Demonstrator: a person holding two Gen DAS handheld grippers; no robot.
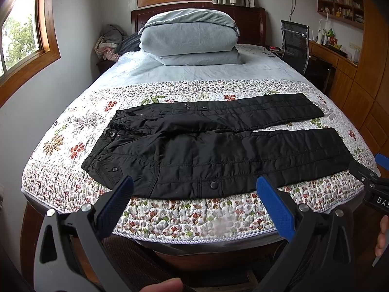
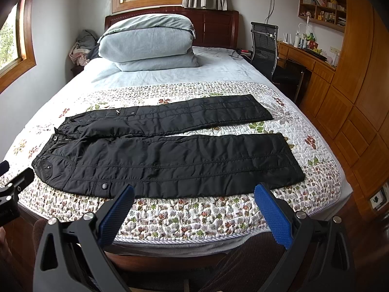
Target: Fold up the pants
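- Bedroom: bed [image 1: 170,221] under a floral quilt fills both views, wood headboard at 12 o'clock, windows at 9 and 12, wood cabinets down the 3 o'clock side.
- Black pants [image 1: 218,150] lie flat and unfolded across the near end of the quilt, waistband toward 9 o'clock, leg cuffs toward 3, legs slightly splayed with a strip of quilt showing between them.
- Wall shelf [image 2: 323,7] at 1–2 o'clock holds books and small figures (titles too small to read); desk below it is cluttered, items hard to tell apart.
- Folded grey duvet [image 1: 189,39] is stacked at the headboard; clothes pile at 10 o'clock is partly hidden behind it.
- Left gripper [image 1: 194,194]: spread wide, holding nothing, hovering short of the near leg's hem edge, not touching.
- Right gripper [image 2: 193,202]: same, released and apart from the fabric; in the left view only its tip shows, cut off at 3 o'clock.
- Office chair [image 2: 265,46] stands beside the bed.
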